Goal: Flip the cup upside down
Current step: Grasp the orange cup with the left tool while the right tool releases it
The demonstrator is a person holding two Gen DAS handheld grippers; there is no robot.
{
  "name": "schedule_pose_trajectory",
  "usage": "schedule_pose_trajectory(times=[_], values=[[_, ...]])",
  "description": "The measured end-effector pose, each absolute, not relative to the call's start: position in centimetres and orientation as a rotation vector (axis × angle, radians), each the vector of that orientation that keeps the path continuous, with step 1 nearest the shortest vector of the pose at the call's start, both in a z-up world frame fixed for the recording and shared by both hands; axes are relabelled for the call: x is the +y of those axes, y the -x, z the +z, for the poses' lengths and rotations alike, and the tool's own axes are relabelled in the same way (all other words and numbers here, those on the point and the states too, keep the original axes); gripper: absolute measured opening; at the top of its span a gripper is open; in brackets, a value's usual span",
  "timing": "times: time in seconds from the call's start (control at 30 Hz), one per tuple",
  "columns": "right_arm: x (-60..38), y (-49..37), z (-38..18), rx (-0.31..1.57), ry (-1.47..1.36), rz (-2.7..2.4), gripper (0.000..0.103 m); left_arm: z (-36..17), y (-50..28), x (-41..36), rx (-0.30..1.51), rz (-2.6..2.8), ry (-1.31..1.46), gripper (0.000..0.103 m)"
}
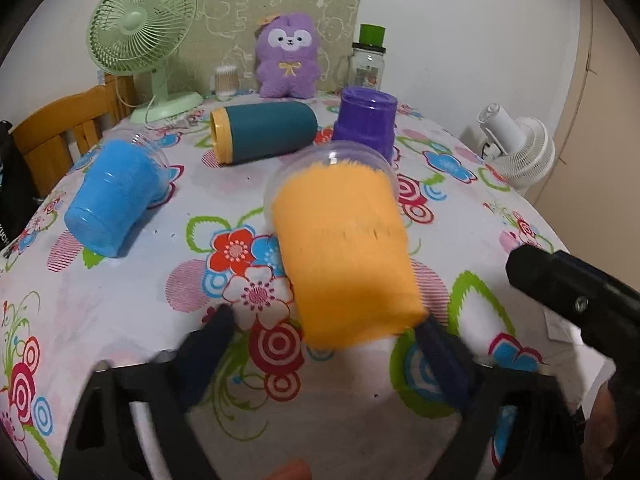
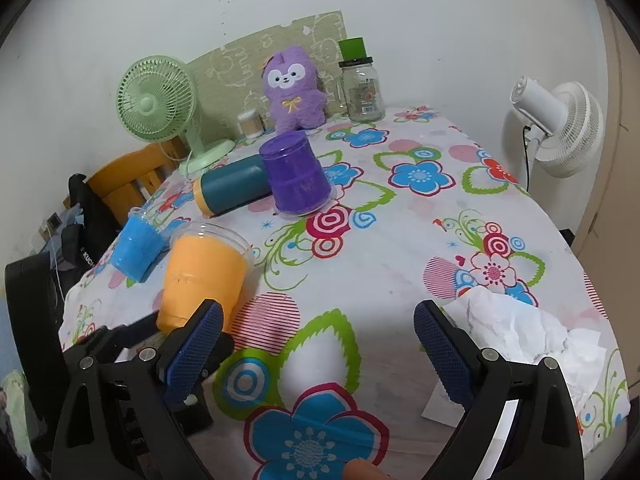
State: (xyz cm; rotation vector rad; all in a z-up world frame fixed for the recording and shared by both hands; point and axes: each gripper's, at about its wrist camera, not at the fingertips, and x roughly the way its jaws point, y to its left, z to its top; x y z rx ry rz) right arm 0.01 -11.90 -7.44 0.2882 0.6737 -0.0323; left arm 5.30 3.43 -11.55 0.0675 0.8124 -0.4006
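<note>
Right now the orange cup (image 1: 344,256) lies tilted on the flowered tablecloth (image 1: 120,300), its clear rim pointing toward the purple cup (image 1: 366,122), which stands upside down. The left gripper (image 1: 326,328) has its jaws spread wide around the orange cup's base, contact unclear. Beside it, the right gripper (image 2: 318,320) hangs wide open, holding nothing.

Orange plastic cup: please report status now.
Left tongs open around the tilted orange plastic cup, not clamped. Right tongs open, empty. Nothing in the way.
</note>
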Motion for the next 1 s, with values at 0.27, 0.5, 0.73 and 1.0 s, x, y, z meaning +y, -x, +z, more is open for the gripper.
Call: schedule_pose_trajectory(times=[0.27, 0.5, 0.73, 1.0], values=[[-12.2, 0.0, -7.4, 0.669, -0.302, -0.035, 0.098, -9.4, -4.8, 4.7, 0.762, -0.403, -0.056, 0.066], [-11.5, 0.2, -7.3, 0.666, -0.29, -0.023, 0.098, -10.4, -5.5, 4.5, 0.786, -0.398, -0.079, 0.067], [-11.7, 0.3, -7.2, 0.662, -0.296, -0.035, 0.098, -10.3, -5.5, 4.8, 0.78, -0.417, -0.071, 0.059], [-11.8, 0.3, -7.2, 0.661, -0.296, -0.024, 0.098, -7.1, -4.8, 6.1, 0.755, -0.441, -0.053, 0.059]])
